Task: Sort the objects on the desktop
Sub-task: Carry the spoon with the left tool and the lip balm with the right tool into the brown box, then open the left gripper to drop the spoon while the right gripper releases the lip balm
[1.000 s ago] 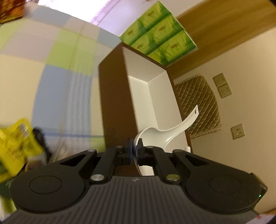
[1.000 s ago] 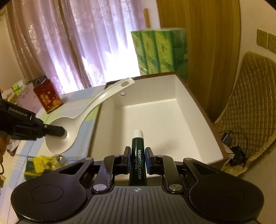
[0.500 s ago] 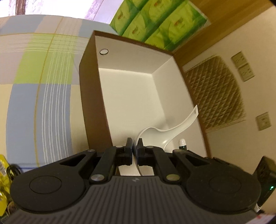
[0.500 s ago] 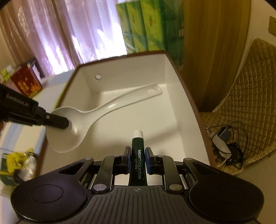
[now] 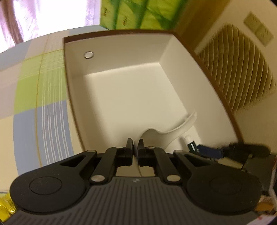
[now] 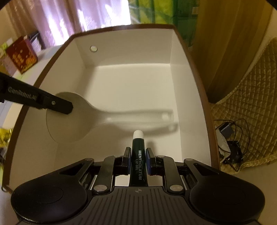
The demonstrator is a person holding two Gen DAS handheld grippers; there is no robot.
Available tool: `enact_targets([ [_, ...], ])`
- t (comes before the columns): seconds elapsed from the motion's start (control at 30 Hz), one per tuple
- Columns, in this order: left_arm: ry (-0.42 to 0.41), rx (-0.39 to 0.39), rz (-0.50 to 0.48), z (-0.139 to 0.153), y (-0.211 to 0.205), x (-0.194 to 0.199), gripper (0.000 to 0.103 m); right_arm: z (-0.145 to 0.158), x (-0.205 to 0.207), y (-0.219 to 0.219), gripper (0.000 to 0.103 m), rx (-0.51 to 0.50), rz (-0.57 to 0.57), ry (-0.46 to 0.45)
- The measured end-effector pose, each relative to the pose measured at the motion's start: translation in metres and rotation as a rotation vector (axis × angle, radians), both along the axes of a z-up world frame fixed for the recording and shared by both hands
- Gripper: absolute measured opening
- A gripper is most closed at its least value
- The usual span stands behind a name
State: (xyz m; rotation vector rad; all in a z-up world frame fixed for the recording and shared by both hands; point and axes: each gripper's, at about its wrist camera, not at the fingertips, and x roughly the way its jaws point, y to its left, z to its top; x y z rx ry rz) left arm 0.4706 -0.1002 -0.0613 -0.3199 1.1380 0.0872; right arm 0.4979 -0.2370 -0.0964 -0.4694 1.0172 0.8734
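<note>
Both grippers have dropped over the box since 1 s ago; then the spoon was still outside above the rim, now it's down inside w/ the lip gel alongside

Left wrist view: left gripper (image 5: 135, 147) is clamped tight on the edge of the white spoon (image 5: 174, 129)'s bowl, handle curving up and away to the right inside the box (image 5: 119, 43). Box interior is white, brown outer rim, small round magnet-like disc on the far wall. Lip gel tube (image 5: 190, 143) w/ white cap pokes in at lower right, held by the blue pads of the other tool. Checked tablecloth (image 5: 39, 97) lies left of the box, green tissue packs (image 5: 138, 13) behind it. Frame is blurred, so can't tell if the spoon touches the floor of the box

Right wrist view: right gripper (image 6: 137, 156) is closed on the dark Mentholatum tube (image 6: 138, 155), cap pointing fwd into the box (image 6: 190, 72). Left tool's finger (image 6: 57, 104) pinches the spoon bowl at left; spoon (image 6: 110, 119) looks to hang just above its own shadow, handle stretched to the right, close ahead of the tube cap

Risks, as I judge: both tools are crowded in the near part of the box. If the tube is let go now it may land on the spoon handle & roll. Releasing the spoon from height could make it clatter or tip. Pulling out carelessly could snag the near wall & shove the box
</note>
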Motion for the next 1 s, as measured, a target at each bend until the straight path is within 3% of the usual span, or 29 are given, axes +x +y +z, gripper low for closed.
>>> enact_targets([
  [0.3,0.090,0.173,-0.171,-0.023,-0.031,0.007,0.002,-0.008,-0.001,-0.001,0.014,-0.093,0.072,0.028],
  [0.53,0.128,0.261,-0.255,-0.037,-0.037,0.018,0.010,-0.008,0.003,-0.003,0.015,-0.078,0.094,0.049],
  [0.57,0.131,0.267,-0.268,-0.038,-0.038,0.018,0.013,-0.008,0.003,-0.004,0.020,-0.080,0.106,0.056],
  [0.6,0.135,0.272,-0.286,-0.038,-0.040,0.018,0.016,-0.008,0.002,-0.004,0.032,-0.079,0.120,0.059],
  [0.63,0.136,0.274,-0.305,-0.038,-0.042,0.016,0.027,-0.006,0.001,-0.004,0.039,-0.072,0.132,0.056],
  [0.67,0.132,0.275,-0.323,-0.037,-0.045,0.014,0.039,-0.004,-0.001,-0.003,0.055,-0.060,0.143,0.053],
  [0.7,0.125,0.276,-0.337,-0.036,-0.048,0.013,0.044,-0.002,-0.002,-0.003,0.066,-0.050,0.153,0.052],
  [0.77,0.115,0.284,-0.360,-0.035,-0.053,0.013,0.059,0.001,-0.006,-0.005,0.070,-0.038,0.160,0.044],
  [1.0,0.068,0.285,-0.386,-0.023,-0.054,0.009,0.064,0.006,-0.018,-0.005,0.078,-0.009,0.159,0.036],
])
